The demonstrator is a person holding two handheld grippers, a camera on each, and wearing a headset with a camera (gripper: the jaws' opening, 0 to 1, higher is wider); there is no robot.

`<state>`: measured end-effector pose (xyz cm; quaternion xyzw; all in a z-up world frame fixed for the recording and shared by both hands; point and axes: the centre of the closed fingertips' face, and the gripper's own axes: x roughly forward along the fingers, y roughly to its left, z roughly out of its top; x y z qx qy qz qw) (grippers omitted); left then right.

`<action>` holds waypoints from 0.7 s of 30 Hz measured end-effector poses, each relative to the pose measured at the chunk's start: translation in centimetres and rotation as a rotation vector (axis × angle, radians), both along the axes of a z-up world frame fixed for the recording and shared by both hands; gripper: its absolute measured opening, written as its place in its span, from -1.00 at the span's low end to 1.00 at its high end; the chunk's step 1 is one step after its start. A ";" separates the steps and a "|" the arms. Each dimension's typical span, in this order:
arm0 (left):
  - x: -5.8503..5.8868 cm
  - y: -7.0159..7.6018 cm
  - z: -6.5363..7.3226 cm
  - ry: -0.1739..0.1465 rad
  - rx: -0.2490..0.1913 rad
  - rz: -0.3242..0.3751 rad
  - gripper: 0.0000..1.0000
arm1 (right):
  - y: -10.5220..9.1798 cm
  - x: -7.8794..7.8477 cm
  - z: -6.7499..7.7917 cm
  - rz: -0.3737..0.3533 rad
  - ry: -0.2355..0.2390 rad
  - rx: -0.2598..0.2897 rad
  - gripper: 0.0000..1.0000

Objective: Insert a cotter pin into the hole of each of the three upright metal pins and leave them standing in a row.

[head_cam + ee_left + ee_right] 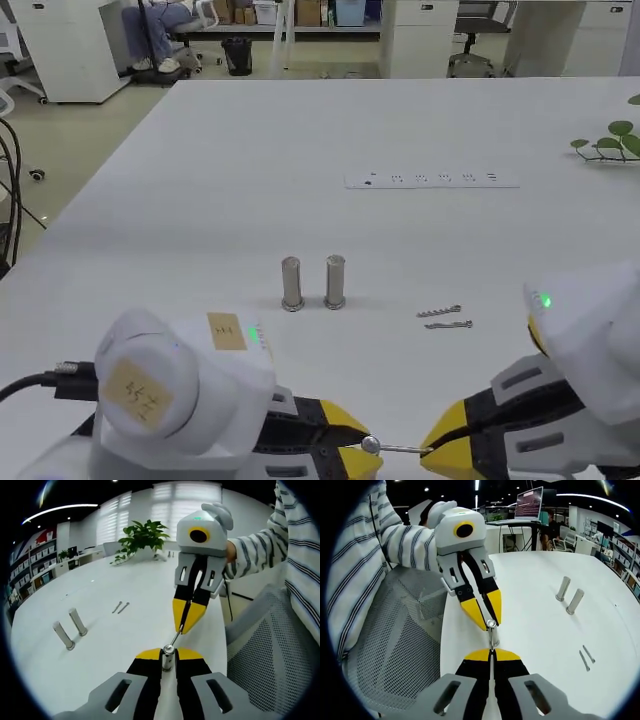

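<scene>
**Little Writing, None Clearly Legible**

A tan sticker [137,392] on the round back of the left tool [355,452] bore handwritten marks, perhaps "45" plus one more character, too blurred to be sure. A second tan sticker [226,331] on its top carried faint, unreadable marks. Print on the power strip [432,180] on the counter [200,200] and on a monitor [529,502] was too small to read.
</scene>
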<state>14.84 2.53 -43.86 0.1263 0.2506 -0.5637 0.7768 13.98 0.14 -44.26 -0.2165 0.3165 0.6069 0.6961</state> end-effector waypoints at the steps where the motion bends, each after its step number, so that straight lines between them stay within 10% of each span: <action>1: 0.0 0.0 0.0 -0.001 0.001 -0.001 -0.88 | 0.0 0.0 0.0 0.000 0.000 0.000 -1.00; 21: -0.8 -0.6 0.1 0.018 0.005 -0.053 -0.89 | 2.3 -0.4 -0.7 0.045 -0.024 0.009 -1.00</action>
